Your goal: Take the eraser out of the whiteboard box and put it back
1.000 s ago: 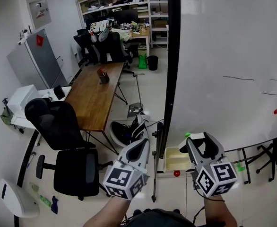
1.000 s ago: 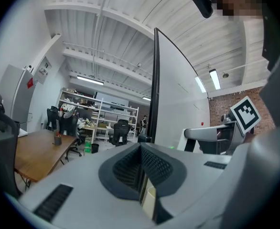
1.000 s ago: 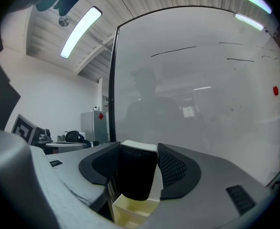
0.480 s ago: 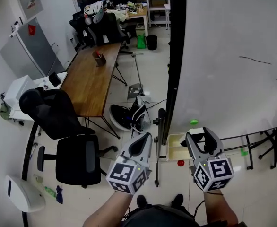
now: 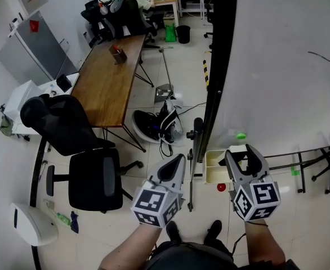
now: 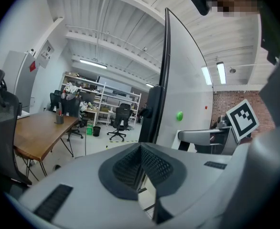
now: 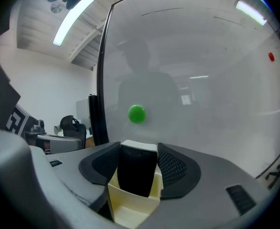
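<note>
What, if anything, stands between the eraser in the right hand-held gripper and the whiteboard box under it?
Nothing visible does. The right hand-held gripper grips the eraser by its sides, and the eraser's lower end sits inside the open top of the whiteboard box, so the way down is clear.

Head view steeply downward, gripper views close along jaws, all sharing whiteboard (image 5: 277, 66), green magnet (image 5: 241, 135).
</note>
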A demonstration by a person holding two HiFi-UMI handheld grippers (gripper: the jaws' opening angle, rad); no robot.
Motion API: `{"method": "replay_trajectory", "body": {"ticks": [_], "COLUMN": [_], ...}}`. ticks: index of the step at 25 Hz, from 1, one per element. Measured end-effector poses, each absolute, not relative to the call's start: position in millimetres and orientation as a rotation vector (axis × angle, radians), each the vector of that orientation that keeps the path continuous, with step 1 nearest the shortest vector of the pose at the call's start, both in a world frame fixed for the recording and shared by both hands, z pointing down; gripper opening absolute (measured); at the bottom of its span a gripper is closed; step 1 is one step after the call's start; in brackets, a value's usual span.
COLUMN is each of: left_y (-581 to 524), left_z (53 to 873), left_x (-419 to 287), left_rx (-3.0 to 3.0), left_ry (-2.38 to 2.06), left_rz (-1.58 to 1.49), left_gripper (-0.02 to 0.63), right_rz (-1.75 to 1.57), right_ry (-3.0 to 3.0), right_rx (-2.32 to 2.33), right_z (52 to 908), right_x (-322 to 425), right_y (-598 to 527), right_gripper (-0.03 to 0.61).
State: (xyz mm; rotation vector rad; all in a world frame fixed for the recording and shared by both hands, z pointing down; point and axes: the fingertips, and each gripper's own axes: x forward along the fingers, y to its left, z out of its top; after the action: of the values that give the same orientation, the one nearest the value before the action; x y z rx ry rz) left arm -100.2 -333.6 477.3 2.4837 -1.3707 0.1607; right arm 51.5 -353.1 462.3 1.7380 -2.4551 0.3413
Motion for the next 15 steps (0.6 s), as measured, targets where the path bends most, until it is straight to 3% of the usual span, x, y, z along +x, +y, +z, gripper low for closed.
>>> {"method": "replay_trajectory", "body": {"ticks": [15], "left_y": [-339], "left_z": [490], "left_x": [-89], "left_rx": [2.474], "left_ry": [-1.332], "left_rz": [0.183], "left_gripper": [0.028], "right_rz": [0.463], "right_ry": [-2.295], "right_rx": [1.611], "right_z": [523], "right_x": [42], "right_y": [-352], "right_gripper": [0.278]}}
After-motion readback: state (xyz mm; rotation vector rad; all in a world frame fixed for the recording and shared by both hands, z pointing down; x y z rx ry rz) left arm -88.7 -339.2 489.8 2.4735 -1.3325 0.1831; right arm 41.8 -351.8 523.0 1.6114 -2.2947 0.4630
